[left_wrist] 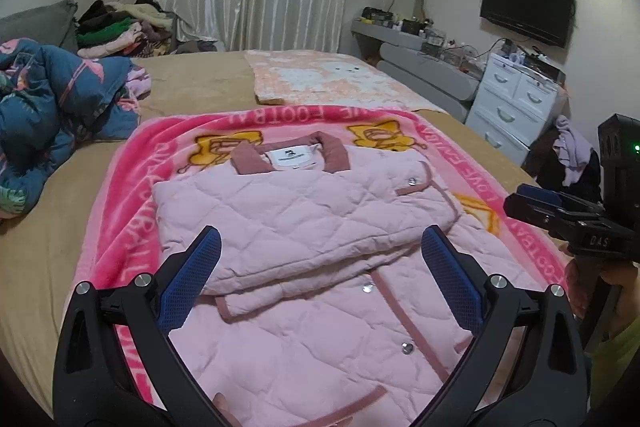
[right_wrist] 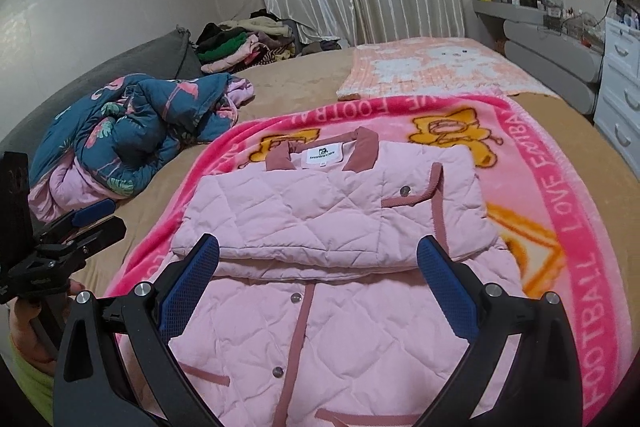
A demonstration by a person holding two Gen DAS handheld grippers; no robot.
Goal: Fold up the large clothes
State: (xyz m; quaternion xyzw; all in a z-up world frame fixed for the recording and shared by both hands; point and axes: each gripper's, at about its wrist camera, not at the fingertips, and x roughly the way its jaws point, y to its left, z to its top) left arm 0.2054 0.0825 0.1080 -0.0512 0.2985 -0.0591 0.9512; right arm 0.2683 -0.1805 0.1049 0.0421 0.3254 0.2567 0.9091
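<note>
A pink quilted jacket (left_wrist: 296, 211) (right_wrist: 328, 211) with dusty-rose trim lies front up on a bright pink cartoon blanket (left_wrist: 132, 179) (right_wrist: 560, 179). Both sleeves are folded across its chest, collar at the far end. My left gripper (left_wrist: 320, 247) hovers open above the folded sleeve, with nothing between its blue pads. My right gripper (right_wrist: 318, 255) is open too, over the same fold. Each gripper shows from the side in the other view: the right one (left_wrist: 560, 211) at the right edge, the left one (right_wrist: 80, 223) at the left edge. Both have a hand holding them.
The tan bed (left_wrist: 192, 87) carries a crumpled blue flamingo quilt (left_wrist: 52, 99) (right_wrist: 132, 131) on the left and a peach blanket (left_wrist: 332, 79) beyond. Piled clothes (left_wrist: 116, 27) sit by the curtains. White drawers (left_wrist: 516, 103) and a wall TV (left_wrist: 528, 3) stand to the right.
</note>
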